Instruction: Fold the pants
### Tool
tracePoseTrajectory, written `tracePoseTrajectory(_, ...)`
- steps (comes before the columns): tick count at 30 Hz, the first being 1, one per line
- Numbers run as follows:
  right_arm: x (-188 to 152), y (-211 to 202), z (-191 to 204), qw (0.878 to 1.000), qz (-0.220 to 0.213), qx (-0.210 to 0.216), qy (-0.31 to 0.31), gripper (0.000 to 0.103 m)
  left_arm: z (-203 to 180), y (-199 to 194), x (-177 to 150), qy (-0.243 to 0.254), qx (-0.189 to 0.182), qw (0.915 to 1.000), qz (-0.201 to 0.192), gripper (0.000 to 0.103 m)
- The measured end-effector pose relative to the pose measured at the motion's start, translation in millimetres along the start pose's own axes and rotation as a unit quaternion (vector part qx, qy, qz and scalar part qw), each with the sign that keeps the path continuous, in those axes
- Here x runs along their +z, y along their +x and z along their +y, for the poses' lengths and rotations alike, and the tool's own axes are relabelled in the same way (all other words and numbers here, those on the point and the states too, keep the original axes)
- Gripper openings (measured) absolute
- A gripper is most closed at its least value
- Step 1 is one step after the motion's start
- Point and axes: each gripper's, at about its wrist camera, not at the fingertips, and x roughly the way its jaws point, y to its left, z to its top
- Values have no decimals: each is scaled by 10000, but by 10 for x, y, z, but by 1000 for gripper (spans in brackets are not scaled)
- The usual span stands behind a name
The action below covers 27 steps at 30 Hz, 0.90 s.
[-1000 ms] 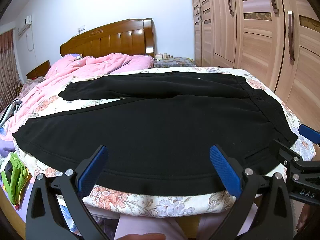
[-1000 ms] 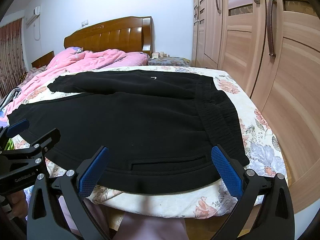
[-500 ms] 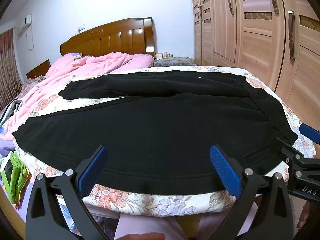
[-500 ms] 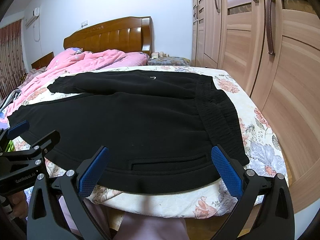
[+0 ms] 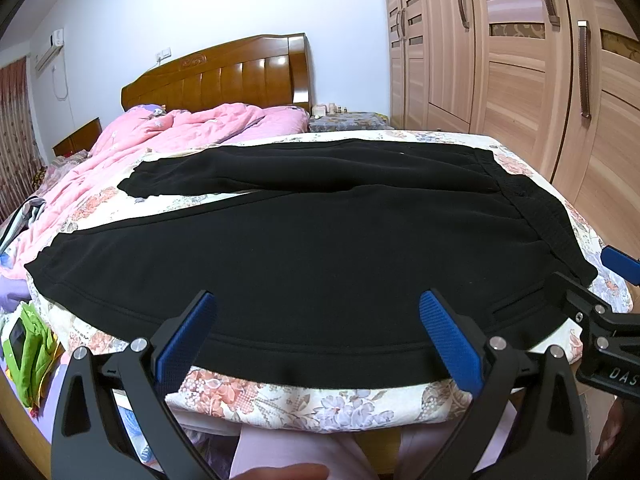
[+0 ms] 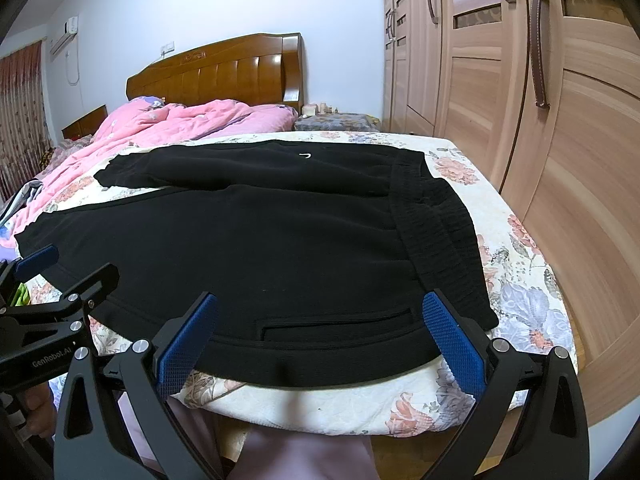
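Black pants (image 5: 320, 248) lie spread flat across the foot of the bed (image 5: 304, 400), on its floral sheet, waistband (image 6: 440, 240) toward the wardrobe (image 6: 560, 120), two legs running left toward the pink quilt (image 5: 180, 128). The near hem reaches the bed's edge.

My left gripper (image 5: 316, 332) is wide open, holding nothing, its blue pads just short of the near hem. My right gripper (image 6: 320, 332) is likewise wide open and empty, near the waistband corner by the pocket slit (image 6: 336, 322).
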Motion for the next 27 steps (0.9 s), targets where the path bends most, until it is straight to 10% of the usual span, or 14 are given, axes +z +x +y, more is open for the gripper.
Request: tracePoseTrajectory(27,-49,12,7,10000,69,43,47,99,35,19,-32,-31,5,9999,106,101)
